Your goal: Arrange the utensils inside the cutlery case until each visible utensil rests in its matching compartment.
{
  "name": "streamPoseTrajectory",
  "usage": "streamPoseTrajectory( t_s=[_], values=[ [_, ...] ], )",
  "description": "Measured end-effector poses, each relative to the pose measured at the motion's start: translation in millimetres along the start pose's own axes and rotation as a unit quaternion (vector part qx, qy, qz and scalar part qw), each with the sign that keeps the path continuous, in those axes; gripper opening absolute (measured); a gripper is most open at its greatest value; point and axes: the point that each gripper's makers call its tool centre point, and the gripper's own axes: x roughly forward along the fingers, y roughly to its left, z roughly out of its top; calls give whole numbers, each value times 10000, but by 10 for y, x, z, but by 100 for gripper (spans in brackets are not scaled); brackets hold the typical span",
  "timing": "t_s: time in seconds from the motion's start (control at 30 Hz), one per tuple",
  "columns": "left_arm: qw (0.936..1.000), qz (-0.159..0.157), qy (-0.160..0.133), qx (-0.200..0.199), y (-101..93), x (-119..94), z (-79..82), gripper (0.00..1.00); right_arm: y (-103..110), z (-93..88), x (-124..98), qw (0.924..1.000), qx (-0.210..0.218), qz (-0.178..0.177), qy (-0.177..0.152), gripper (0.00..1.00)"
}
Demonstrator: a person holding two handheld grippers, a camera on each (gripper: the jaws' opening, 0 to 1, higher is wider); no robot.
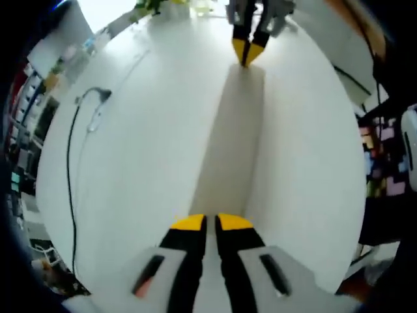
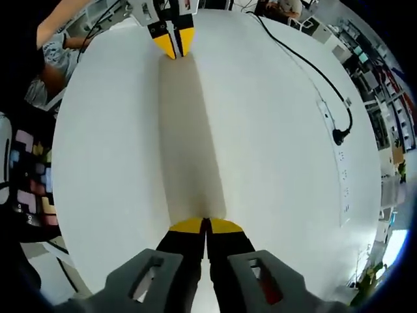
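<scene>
Broadly, a white table (image 1: pixel 143 150) carries a long pale cutlery case (image 1: pixel 231 143) at its middle — left gripper (image 1: pixel 211 223) clenched on one end, right gripper (image 2: pixel 206 226) clenched on the other. Beside it trails a black cable (image 2: pixel 306 62).

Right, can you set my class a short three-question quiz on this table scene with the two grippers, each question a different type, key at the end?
1. True or false: the left gripper and the right gripper both have their jaws wide open.
2. Multiple choice: what runs between the two grippers' tips across the white table?
A) a long pale strip
B) a red bowl
C) a stack of plates
3. Fill in the blank: the black cable lying on the table ends in a ____.

Key: 1 false, both pairs of jaws are closed, tips together. 2 A. 3 plug.
</scene>
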Motion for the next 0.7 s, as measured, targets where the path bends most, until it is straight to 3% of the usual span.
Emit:
streamPoseTrajectory(
  t_s=[0.13, 0.2, 0.33, 0.37, 0.43, 0.53, 0.6, 0.63, 0.67, 0.7],
  values=[
    [9979, 493, -428, 20, 56, -34, 12, 14, 4, -8, -7, 10000, -58, -28, -2, 0],
    [9974, 403, -596, -88, 0, -65, -27, 24, 0, -8, -12, 9999, 9, -48, -132, 0],
    [9929, 513, -1032, -304, -25, -118, -72, 31, -24, 84, -28, 9947, 378, -141, -948, 9],
    [9917, 556, -1104, -344, -25, -123, -99, 34, 10, 86, -48, 9912, 630, -38, -1167, 11],
    [9881, 631, -1286, -563, -27, -110, -151, 38, 64, 43, -54, 9851, 1111, 163, -1306, 19],
    [9783, 1037, -1583, -847, 45, -131, -147, 43, 77, 2, -62, 9652, 2074, 404, -1538, 28],
    [9719, 989, -1853, -1066, 2, -123, -106, 45, 91, 85, -95, 9329, 2895, 788, -1995, 30],
    [9686, 924, -1976, -1196, -28, -108, -87, 45, 92, 63, -101, 9211, 3199, 903, -2028, 30],
    [9669, 867, -2027, -1283, -52, -90, -84, 45, 84, 3, -90, 9168, 3383, 894, -1925, 30],
    [9651, 779, -2064, -1413, -87, -55, -89, 45, 78, -63, -67, 9186, 3423, 806, -1802, 33]
  ],
)
